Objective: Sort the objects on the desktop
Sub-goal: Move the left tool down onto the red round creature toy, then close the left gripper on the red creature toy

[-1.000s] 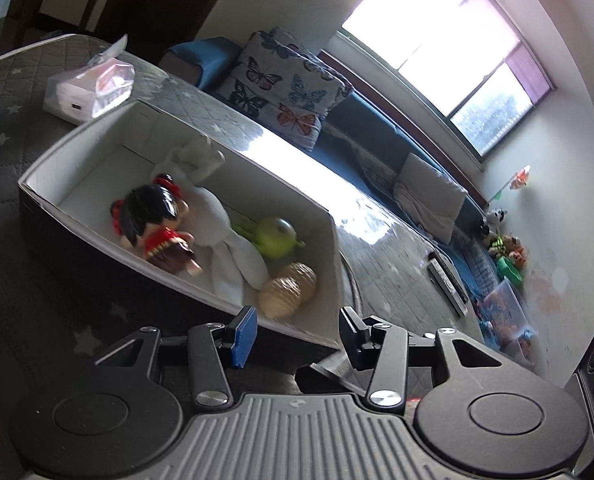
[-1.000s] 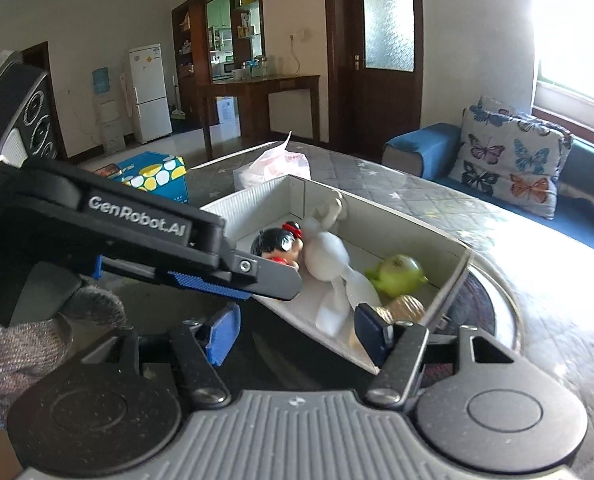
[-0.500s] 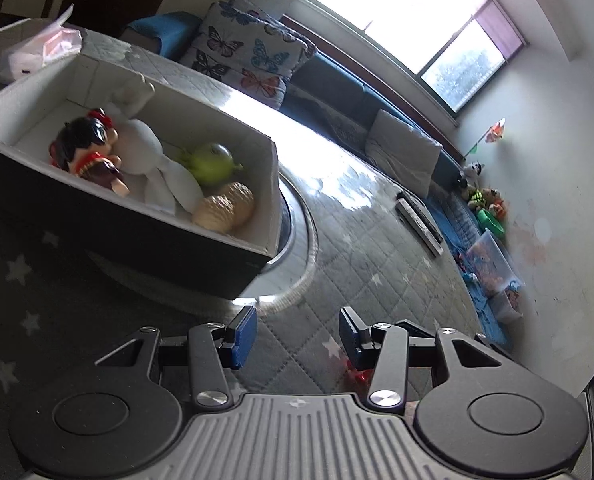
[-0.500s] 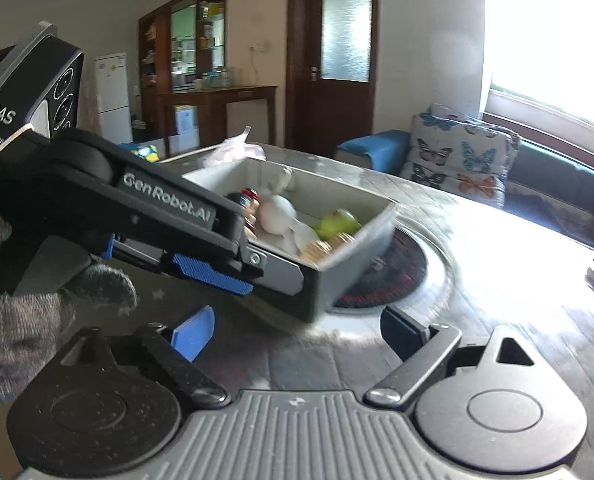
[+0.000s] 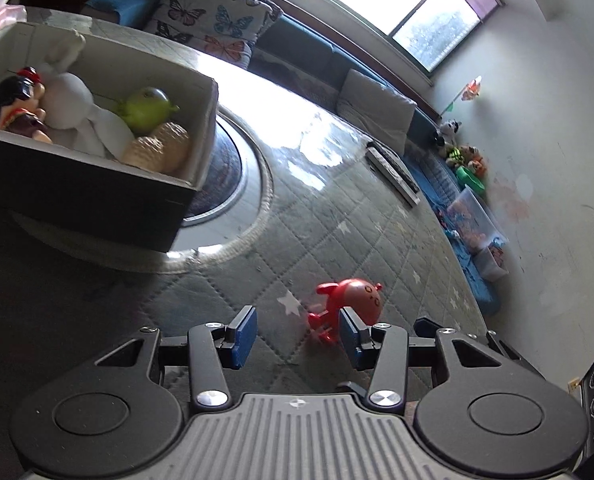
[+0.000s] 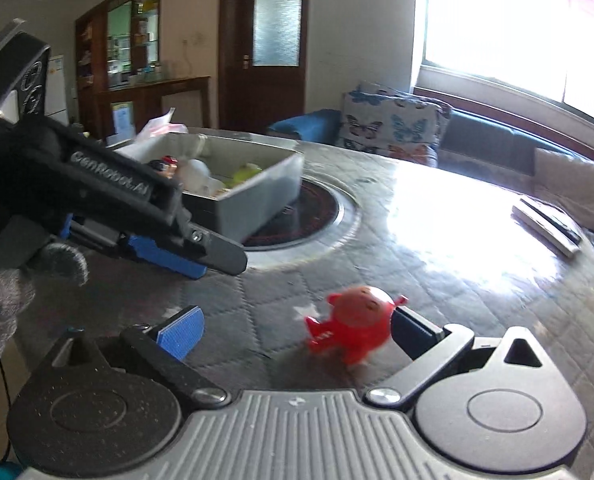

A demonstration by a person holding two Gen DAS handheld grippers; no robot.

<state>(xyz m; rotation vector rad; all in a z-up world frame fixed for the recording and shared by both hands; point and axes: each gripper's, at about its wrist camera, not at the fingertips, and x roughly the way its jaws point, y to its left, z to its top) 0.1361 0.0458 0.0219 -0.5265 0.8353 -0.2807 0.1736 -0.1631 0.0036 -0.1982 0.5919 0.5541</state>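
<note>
Right gripper (image 6: 297, 326) opening, red toy (image 6: 355, 326) between its jaws — untouched

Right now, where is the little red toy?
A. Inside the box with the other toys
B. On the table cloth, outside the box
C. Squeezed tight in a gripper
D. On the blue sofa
B: the red toy lies on the quilted star cloth, apart from the box that holds the other toys, and no pads press on it.
</note>
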